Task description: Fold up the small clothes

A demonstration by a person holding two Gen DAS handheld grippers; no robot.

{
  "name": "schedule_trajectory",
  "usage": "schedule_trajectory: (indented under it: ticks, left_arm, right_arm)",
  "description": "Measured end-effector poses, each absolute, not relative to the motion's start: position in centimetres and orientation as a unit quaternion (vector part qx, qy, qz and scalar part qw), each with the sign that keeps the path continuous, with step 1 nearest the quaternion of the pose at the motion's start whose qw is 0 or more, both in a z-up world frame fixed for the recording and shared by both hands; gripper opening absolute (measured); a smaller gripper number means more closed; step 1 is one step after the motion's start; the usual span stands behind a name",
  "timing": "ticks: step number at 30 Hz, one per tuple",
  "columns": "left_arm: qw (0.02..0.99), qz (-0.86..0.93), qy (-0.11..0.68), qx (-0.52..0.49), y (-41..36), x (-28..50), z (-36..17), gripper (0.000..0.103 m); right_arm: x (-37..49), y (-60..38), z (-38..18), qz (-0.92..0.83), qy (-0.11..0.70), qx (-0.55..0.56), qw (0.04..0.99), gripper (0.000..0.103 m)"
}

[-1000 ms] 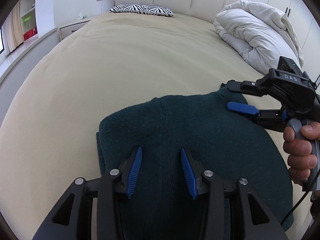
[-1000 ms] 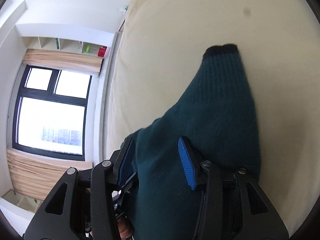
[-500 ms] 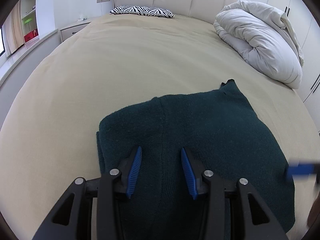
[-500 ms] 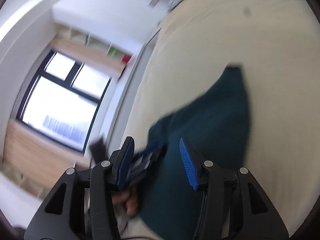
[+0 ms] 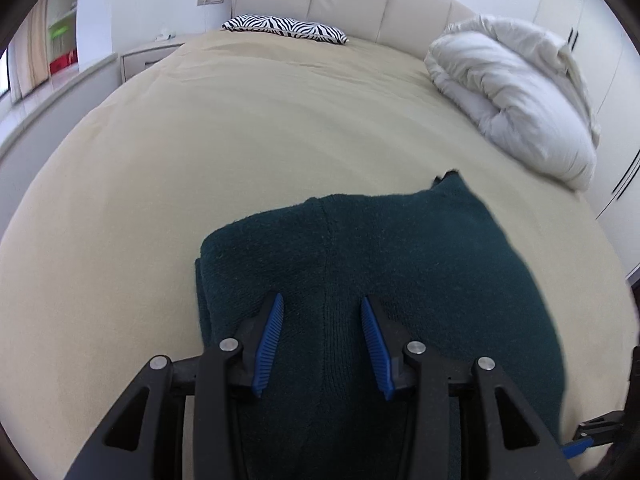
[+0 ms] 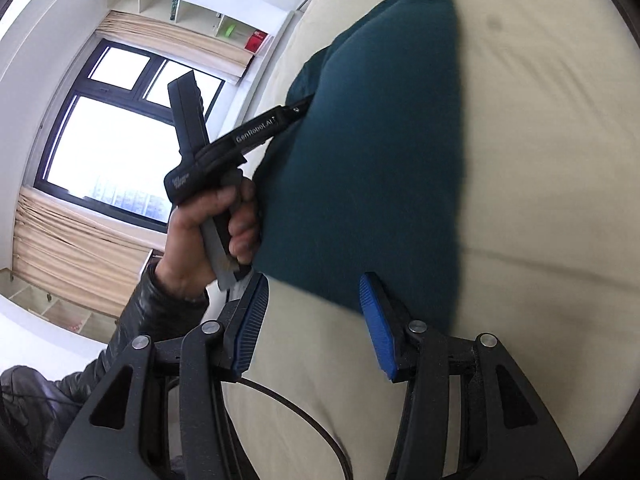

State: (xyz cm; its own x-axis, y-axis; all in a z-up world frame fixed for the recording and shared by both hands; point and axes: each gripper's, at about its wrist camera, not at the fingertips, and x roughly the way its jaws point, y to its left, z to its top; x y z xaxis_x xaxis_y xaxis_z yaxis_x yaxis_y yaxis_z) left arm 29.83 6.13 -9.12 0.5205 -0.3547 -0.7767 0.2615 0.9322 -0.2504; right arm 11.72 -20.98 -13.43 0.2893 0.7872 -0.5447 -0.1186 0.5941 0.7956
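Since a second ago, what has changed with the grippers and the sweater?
The right gripper let go of the sweater, its jaws just opening, and pulled back off it toward the near bed edge; nothing sits between them now. The left gripper stayed put over the sweater, and the sweater lies folded as before on the bed.

Dark green knitted garment (image 5: 380,264) lies folded on a beige bedsheet (image 5: 240,140), one corner pointing toward a rumpled white duvet (image 5: 516,92) at right. Left gripper (image 5: 322,316), black with blue ribbed pads, stands over the garment's near part, jaws apart. Zebra-striped pillow (image 5: 286,27) lies against a cream padded headboard (image 5: 352,0).
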Motion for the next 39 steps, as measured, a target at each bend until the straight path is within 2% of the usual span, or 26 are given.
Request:
schedule_trajectory:
  ticks: [2, 3, 4, 5, 6, 12, 19, 22, 24, 27, 34, 39]
  left_arm:
    - [0.868, -0.176, 0.45, -0.114, 8.7, 28.8, -7.5, 0.044]
    - [0.873, -0.167, 0.437, -0.136, 10.0, 28.1, -6.6, 0.047]
    - [0.88, -0.153, 0.421, -0.157, 11.6, 27.1, -5.7, 0.057]
    - [0.883, -0.143, 0.413, -0.172, 12.9, 26.5, -5.3, 0.061]
    - [0.882, -0.137, 0.413, -0.183, 13.9, 26.0, -5.1, 0.064]
    - [0.826, -0.168, 0.478, -0.245, 15.9, 25.5, -8.2, 0.064]
    - [0.783, -0.197, 0.519, -0.281, 14.6, 26.4, -11.0, 0.064]
    - [0.77, -0.202, 0.533, -0.287, 14.4, 27.2, -11.6, 0.064]
    - [0.763, -0.203, 0.54, -0.292, 14.3, 27.7, -11.8, 0.064]
    - [0.751, -0.207, 0.551, -0.3, 14.2, 28.6, -12.3, 0.062]
    - [0.738, -0.217, 0.56, -0.309, 12.9, 29.5, -13.1, 0.031]
    - [0.747, -0.213, 0.551, -0.305, 12.9, 28.6, -12.1, 0.025]
  right_arm:
    - [11.2, -21.8, -12.0, 0.296, 0.501, 0.328, 0.744, 0.046]
    - [10.5, -22.6, -11.3, 0.29, 0.494, 0.326, 0.752, 0.051]
    - [10.0, -23.5, -10.7, 0.278, 0.487, 0.323, 0.762, 0.057]
    - [9.8, -24.4, -10.3, 0.266, 0.478, 0.32, 0.773, 0.074]
    - [9.6, -25.3, -9.7, 0.248, 0.468, 0.316, 0.787, 0.085]
    - [12.0, -28.0, -9.4, 0.223, 0.449, 0.346, 0.793, 0.085]
    - [17.5, -27.0, -12.6, 0.213, 0.481, 0.4, 0.75, 0.085]
    - [19.1, -26.8, -13.6, 0.219, 0.486, 0.414, 0.738, 0.079]
    - [19.7, -26.2, -14.2, 0.231, 0.485, 0.419, 0.732, 0.072]
    - [20.9, -25.3, -14.8, 0.235, 0.496, 0.409, 0.729, 0.071]
    - [21.4, -25.5, -16.0, 0.222, 0.506, 0.418, 0.721, 0.057]
    - [20.4, -24.7, -15.6, 0.213, 0.504, 0.401, 0.735, 0.043]
